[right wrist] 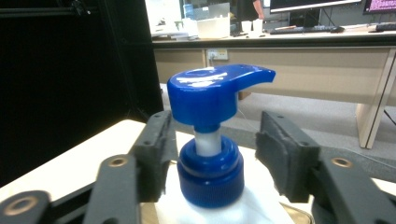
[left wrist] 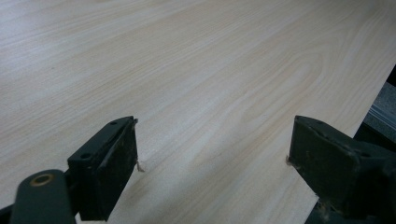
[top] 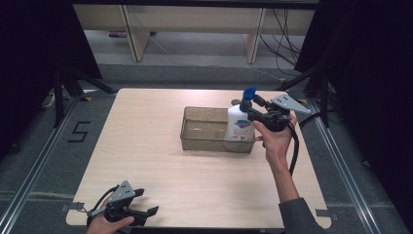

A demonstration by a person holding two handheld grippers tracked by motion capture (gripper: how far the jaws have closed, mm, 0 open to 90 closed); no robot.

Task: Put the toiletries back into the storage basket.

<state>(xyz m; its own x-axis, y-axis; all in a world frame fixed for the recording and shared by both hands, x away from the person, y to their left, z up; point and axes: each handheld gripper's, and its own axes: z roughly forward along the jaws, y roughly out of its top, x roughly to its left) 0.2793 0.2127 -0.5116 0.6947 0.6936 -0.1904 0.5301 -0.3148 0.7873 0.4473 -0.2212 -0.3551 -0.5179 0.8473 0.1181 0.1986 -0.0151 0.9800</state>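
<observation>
**A:** High view first: where does the pump bottle [top: 239,126] stand?

**B:** Upright inside the clear plastic bin [top: 204,142], at its right end, blue pump head [top: 249,92] on top. The right gripper [top: 251,110] is at the bottle's neck, with the person's hand behind it.

**A:** Gripping it?

**B:** No. In the right gripper view the jaws stand apart on either side of the blue collar [right wrist: 210,170]; there is a clear gap at the right pad, and the left one is close beside the collar without pressing. I read this as the release after setting the bottle down.

**A:** How to finish it cleanly?

**B:** Spread the jaws wider, then draw straight back and up, so neither pad catches the spout or tips the bottle against the bin wall.

**A:** And the left gripper [top: 142,208]?

**B:** Open and empty, resting low over the bare wooden table [left wrist: 196,70] at its near edge, well apart from the bin.
</observation>
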